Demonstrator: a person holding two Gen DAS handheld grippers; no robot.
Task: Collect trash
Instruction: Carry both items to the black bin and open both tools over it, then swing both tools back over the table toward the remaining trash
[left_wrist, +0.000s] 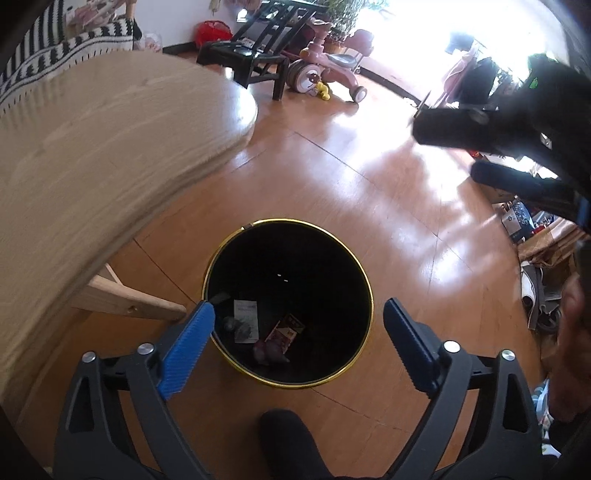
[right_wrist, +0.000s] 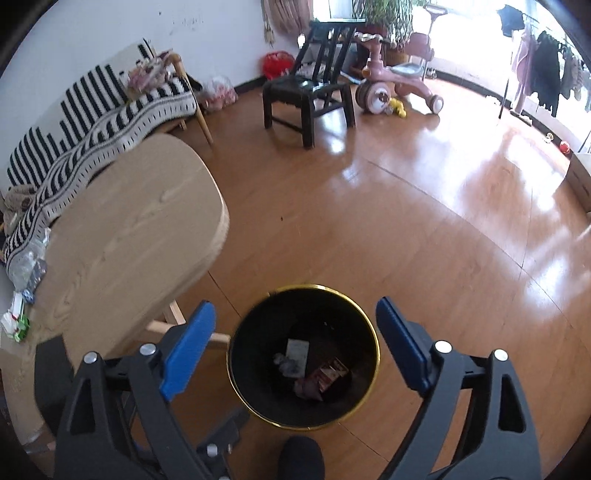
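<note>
Hovering over the black bin (left_wrist: 288, 302) on the floor, the left tool (left_wrist: 297, 325) and right tool (right_wrist: 295, 326) are standing wide open, empty; trash (right_wrist: 314, 373) is lying inside. Confirming release before withdrawing is advisable.

We log our left black two-finger gripper with blue pads (left_wrist: 298, 345): angled downward, jaws spread wide, nothing between. Our right black blue-padded gripper (right_wrist: 295, 349): likewise downward, wide, empty.

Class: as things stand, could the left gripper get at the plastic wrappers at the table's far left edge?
Probably yes: the left gripper is open and empty, and nothing covers the wrappers on the table.
</note>
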